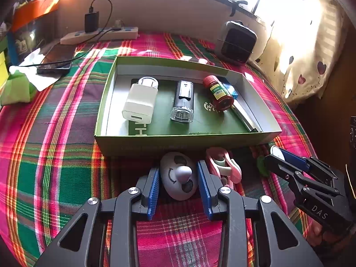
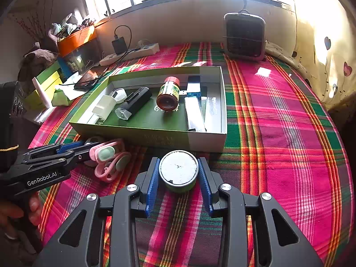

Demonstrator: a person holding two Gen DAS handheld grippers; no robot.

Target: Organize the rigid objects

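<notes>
A green cardboard box (image 1: 184,139) (image 2: 207,140) lies on the plaid cloth. It holds a white charger (image 1: 140,101) (image 2: 104,108), a black flashlight (image 1: 183,101) (image 2: 135,102), a red-capped bottle (image 1: 219,92) (image 2: 169,93) and a silver stick (image 2: 194,113). My left gripper (image 1: 179,175) is open around a white smiley-face object (image 1: 179,175) just in front of the box. My right gripper (image 2: 178,173) has its blue pads against a round green tin (image 2: 178,171) with a white lid. Pink-and-green clips (image 1: 222,166) (image 2: 109,160) lie between the grippers.
A small fan heater (image 1: 238,42) (image 2: 244,36) stands at the back right. A power strip (image 1: 100,34) (image 2: 131,54) with a black charger and a phone (image 1: 57,60) lie at the back left. A curtain (image 2: 322,44) hangs on the right.
</notes>
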